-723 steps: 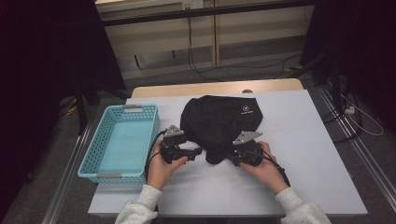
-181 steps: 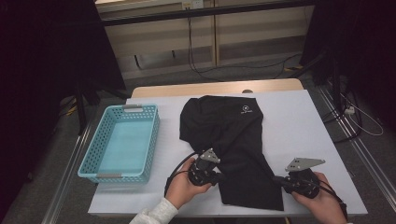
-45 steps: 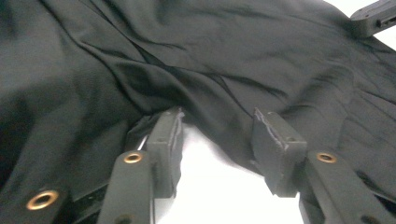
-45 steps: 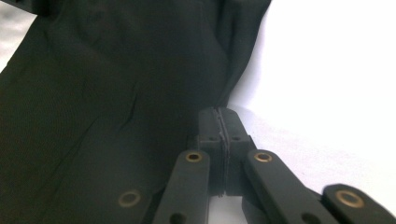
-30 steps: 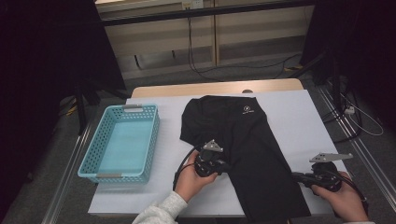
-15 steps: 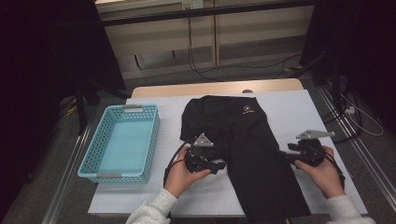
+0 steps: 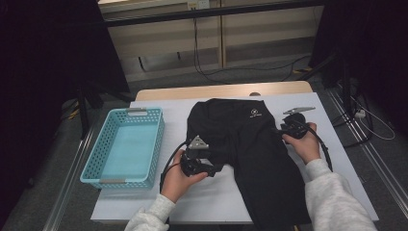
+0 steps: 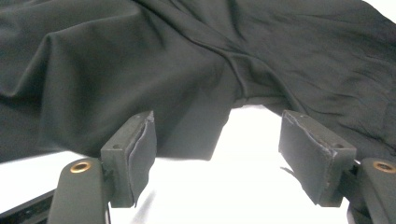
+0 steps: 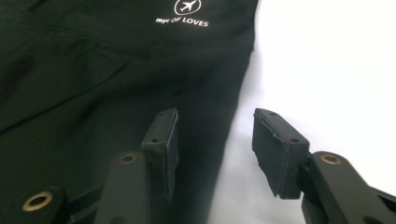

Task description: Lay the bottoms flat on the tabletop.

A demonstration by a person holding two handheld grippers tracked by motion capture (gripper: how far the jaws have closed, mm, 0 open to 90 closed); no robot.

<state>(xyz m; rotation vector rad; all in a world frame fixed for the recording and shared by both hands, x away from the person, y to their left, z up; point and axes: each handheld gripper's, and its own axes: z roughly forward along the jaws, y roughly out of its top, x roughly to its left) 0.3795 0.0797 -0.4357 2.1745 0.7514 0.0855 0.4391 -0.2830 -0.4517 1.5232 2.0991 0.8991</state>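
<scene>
- Left gripper (image 8: 219,163): your jaws had just been opening and stood wide, nothing clamped; the black trousers (image 8: 196,70) lay just ahead of them.
- Right gripper (image 9: 212,149): jaws parted, lately narrowing, empty; they straddled the trousers' side edge, white table (image 9: 327,70) beyond the right-hand jaw.

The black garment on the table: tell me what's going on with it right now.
A person works on the black garment with a two-jaw gripper in each hand. It lies spread on the white table, one long leg running toward the near edge. The left gripper sits at its left edge, jaws just opened, nothing pinched. The right gripper is at the upper right edge, jaws apart, astride the hem. The blue basket stands beside it.
</scene>
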